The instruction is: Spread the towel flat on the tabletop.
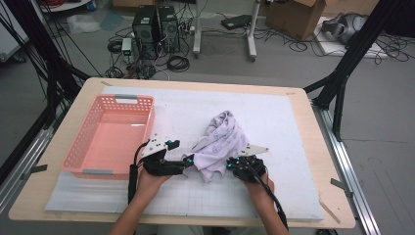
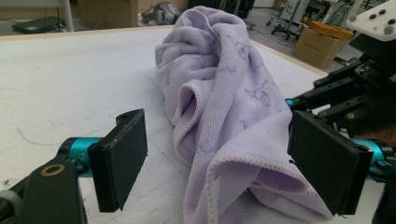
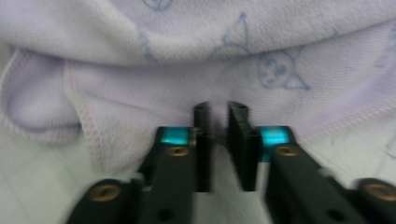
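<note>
Crumpled lilac towel (image 1: 221, 143) on the white mat (image 1: 284, 122) of the worktop (image 1: 327, 161), near the front edge, just right of the pink basket (image 1: 110, 134). Printed with faint blue cartoon faces, bunched into a ridge running away from the person, stitched hem folded over at the near end.

Left hand-held gripper (image 1: 187, 160) at the towel's near left corner, jaws spread wide; in the left gripper view (image 2: 219, 163) one pad on each side of the folded hem, the right pad close against the cloth, the left pad clear of it, nothing pinched.

Right hand-held gripper (image 1: 232, 164) at the towel's near right edge, jaws nearly pressed together; in the right gripper view (image 3: 219, 140) a fold of the towel (image 3: 196, 74) caught in the narrow slit between the pads. Slightly blurred there.

Basket apart from both grippers.
</note>
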Available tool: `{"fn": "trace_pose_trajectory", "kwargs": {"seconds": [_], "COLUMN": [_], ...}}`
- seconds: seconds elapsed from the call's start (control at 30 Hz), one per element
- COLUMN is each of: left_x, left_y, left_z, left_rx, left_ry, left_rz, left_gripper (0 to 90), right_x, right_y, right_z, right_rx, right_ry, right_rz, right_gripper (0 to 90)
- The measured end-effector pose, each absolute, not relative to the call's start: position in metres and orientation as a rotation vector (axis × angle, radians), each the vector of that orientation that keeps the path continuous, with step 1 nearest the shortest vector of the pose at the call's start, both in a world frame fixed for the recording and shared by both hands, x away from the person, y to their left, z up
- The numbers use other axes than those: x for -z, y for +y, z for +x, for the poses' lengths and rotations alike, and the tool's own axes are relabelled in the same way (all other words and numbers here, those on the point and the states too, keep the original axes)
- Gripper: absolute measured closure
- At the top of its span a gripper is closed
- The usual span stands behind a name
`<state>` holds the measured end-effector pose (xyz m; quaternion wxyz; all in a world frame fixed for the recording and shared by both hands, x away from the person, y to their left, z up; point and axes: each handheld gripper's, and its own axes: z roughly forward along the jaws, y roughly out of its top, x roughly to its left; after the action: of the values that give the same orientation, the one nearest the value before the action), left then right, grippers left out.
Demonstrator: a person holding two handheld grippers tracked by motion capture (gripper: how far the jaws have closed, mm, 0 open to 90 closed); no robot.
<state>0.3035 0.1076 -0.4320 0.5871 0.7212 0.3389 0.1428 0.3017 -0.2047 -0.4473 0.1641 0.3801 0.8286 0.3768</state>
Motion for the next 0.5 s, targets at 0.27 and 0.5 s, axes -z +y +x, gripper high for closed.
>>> {"fn": "trace_pose_trajectory", "kwargs": {"seconds": [0.27,0.5], "left_x": [0.434,0.435], "left_y": [0.109,0.107], "left_z": [0.303,0.303], "left_rx": [-0.299,-0.278], "left_ry": [0.787,0.781], "left_rz": [1.692,1.694], "left_gripper": [26.4,29.3], "right_x": [0.424,0.411], "right_y": [-0.281,-0.345], "right_z": [0.282,0.254], "right_rx": [-1.162,-1.064], "right_ry": [2.244,2.148], "right_rz": [1.160,1.239], "right_gripper": [85.1,85.3]}}
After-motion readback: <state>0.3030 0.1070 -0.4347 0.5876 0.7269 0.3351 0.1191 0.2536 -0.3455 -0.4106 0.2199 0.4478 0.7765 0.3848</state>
